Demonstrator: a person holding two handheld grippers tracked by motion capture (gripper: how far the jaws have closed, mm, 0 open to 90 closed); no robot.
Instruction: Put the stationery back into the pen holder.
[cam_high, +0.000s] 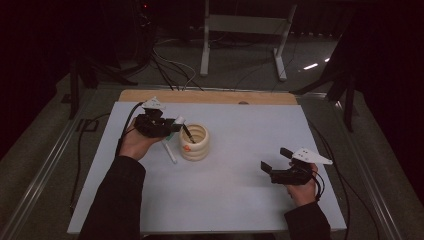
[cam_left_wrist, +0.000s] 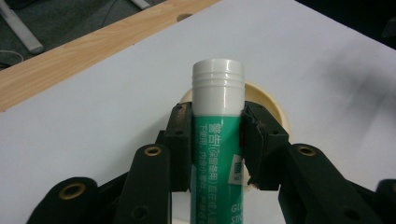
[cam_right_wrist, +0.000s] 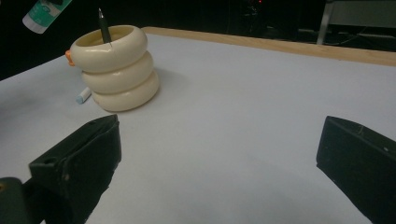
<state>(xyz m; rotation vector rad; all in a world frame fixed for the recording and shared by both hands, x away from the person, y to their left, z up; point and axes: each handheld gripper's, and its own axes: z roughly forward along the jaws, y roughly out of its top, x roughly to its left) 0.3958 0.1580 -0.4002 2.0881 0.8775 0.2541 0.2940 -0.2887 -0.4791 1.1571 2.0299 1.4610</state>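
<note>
I count 1 glue stick clamped in my L hand-held gripper, over the rim of 1 cream ringed pen holder w/ 1 dark pen inside. 1 white marker lies beside it on counter. R hand-held gripper wide, empty, well apart.

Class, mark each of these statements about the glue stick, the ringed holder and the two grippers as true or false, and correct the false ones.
1. The left gripper grips a green glue stick. True.
2. The cream ringed holder lies tipped on its side. False: it stands upright.
3. A dark pen stands in the holder. True.
4. The right gripper holds a pen. False: its jaws stand open with nothing between them.
5. A white marker lies on the table beside the holder. True.
</note>
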